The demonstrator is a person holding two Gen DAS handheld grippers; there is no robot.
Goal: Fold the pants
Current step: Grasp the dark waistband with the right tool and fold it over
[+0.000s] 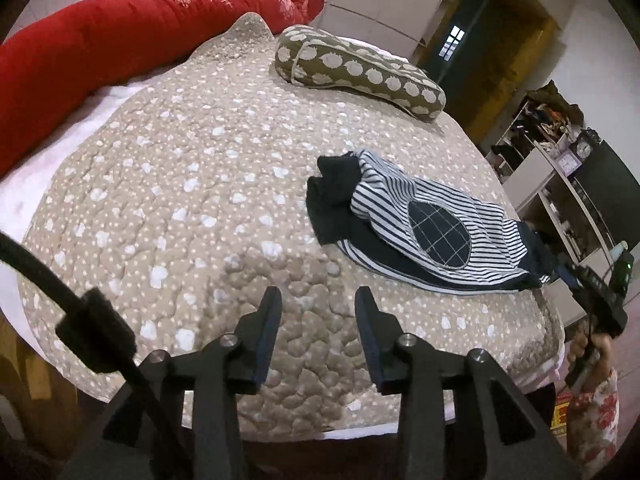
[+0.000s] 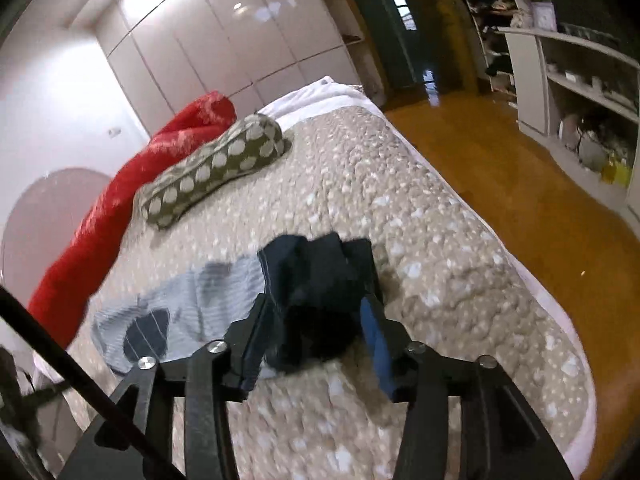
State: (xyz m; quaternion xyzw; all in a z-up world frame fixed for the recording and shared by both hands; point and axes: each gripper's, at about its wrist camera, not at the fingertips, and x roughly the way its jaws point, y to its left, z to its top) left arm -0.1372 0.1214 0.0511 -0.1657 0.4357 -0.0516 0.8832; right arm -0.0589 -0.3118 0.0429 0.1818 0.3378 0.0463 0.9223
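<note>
Small navy-and-white striped pants (image 1: pixel 432 228) with a navy oval knee patch lie crumpled on the beige dotted quilt (image 1: pixel 180 200), right of centre in the left wrist view. My left gripper (image 1: pixel 318 300) is open and empty, hovering over the quilt short of the pants. In the right wrist view my right gripper (image 2: pixel 316 308) has its jaws wide apart around the navy waistband end of the pants (image 2: pixel 316 276); the dark cloth sits between the fingers, and the striped legs trail left. The view is blurred.
A long red bolster (image 1: pixel 120 44) and an olive dotted pillow (image 1: pixel 360 72) lie at the far side of the bed. The bed's right edge drops to a wooden floor (image 2: pixel 500 168). White shelves (image 2: pixel 580 80) stand beyond it.
</note>
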